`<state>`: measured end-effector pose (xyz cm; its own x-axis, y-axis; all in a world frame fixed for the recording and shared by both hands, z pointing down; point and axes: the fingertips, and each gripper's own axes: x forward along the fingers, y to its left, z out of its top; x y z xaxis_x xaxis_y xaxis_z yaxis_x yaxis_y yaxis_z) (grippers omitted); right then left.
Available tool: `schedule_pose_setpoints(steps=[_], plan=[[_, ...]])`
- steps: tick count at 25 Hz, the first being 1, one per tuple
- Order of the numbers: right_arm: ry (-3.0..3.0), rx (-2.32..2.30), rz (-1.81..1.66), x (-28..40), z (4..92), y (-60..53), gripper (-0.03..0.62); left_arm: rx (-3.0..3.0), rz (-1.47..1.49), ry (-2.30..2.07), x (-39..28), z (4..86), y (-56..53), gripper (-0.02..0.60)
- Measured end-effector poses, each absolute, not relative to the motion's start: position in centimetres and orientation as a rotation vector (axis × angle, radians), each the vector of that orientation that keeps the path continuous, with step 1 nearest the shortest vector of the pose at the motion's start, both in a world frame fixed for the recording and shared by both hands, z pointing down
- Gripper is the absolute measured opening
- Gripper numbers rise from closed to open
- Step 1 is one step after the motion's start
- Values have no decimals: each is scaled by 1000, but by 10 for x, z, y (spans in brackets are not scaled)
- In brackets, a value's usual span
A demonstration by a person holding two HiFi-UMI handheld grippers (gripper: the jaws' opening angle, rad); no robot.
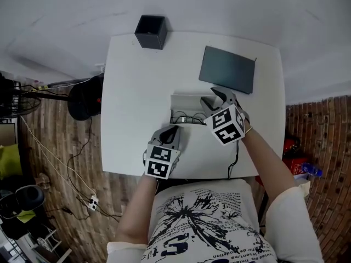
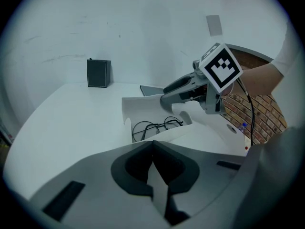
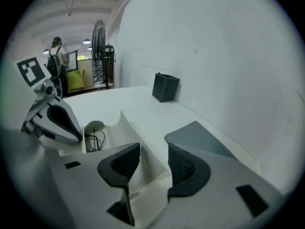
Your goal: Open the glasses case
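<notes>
While the left gripper (image 1: 174, 130), nearest the person, has its jaws together and seems to pinch the near flap of the glasses case (image 1: 185, 104), the job looks almost done. The case lies open just beyond it at the front middle of the white table (image 1: 131, 81), lid panel upright, spectacles (image 1: 186, 118) bare inside. Finishing well, I judge, means pinning that flap steady so the base cannot skid, and drawing the other tong clear without knocking the lid shut. The right gripper (image 1: 215, 98) hangs at the case's right end with its jaws part-way apart. The lid panel shows through the gap, but the pads press on nothing. Farther back lie a grey pad (image 1: 227, 69) and a black box (image 1: 151, 32).
</notes>
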<state>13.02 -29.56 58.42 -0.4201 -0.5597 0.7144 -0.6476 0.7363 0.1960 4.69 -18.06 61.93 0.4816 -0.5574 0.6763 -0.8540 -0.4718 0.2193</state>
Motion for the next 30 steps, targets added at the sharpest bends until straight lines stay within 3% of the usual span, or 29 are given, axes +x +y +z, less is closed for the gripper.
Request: schedule_pose_setpoints(steps=[9, 19, 30], plan=[[-2264, 1013, 203, 132, 532, -268, 199, 2270, 682, -1177, 43, 581, -179, 14], [-2374, 1218, 154, 147, 463, -238, 15, 2495, 555, -1240, 36, 489, -189, 14], [-2524, 1477, 80, 174, 383, -200, 14, 2779, 254, -1272, 33, 360, -175, 14]])
